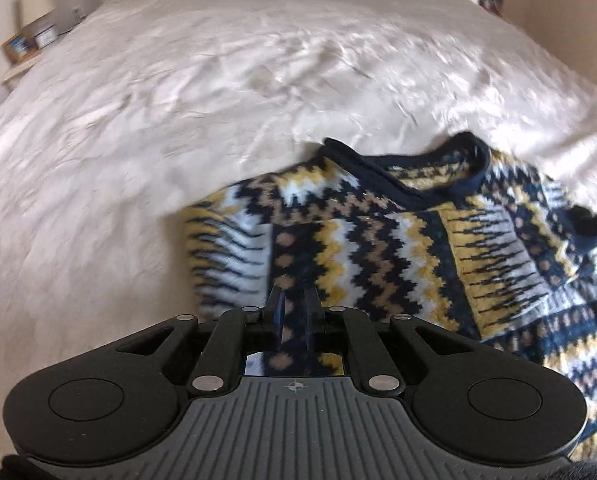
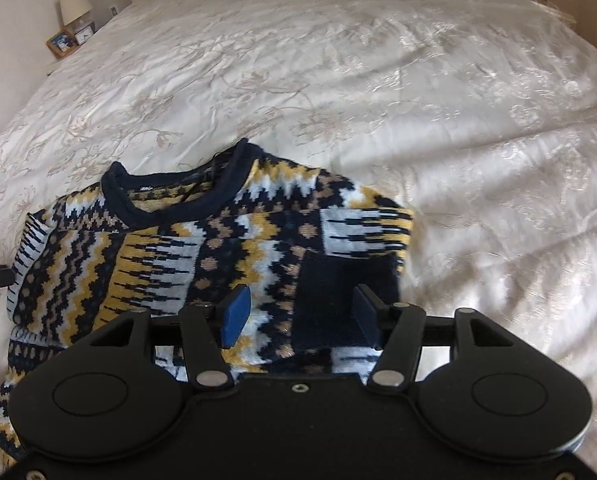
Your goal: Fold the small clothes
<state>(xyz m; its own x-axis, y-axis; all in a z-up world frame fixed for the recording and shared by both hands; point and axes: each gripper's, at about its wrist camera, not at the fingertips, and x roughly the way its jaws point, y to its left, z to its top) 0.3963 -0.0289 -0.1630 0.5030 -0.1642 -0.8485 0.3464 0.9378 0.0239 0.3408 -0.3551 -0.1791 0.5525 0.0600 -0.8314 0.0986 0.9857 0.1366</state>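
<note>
Patterned sweater (image 2: 202,248) lying on the near part of a white bed (image 2: 378,80), navy collar (image 2: 170,196) toward the far side. Left gripper (image 1: 294,300): fingers almost together, pinching sweater fabric near its left edge. Right gripper (image 2: 302,308): fingers apart, gripping nothing, above the folded right sleeve. Wide bare bedspread beyond the collar.

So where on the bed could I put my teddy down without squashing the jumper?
Lots of bare white bedspread lies beyond the jumper's navy collar, up toward the lamp and picture frame. There is more on the side past its folded sleeve. It is crowded near both claws, over the jumper.
</note>
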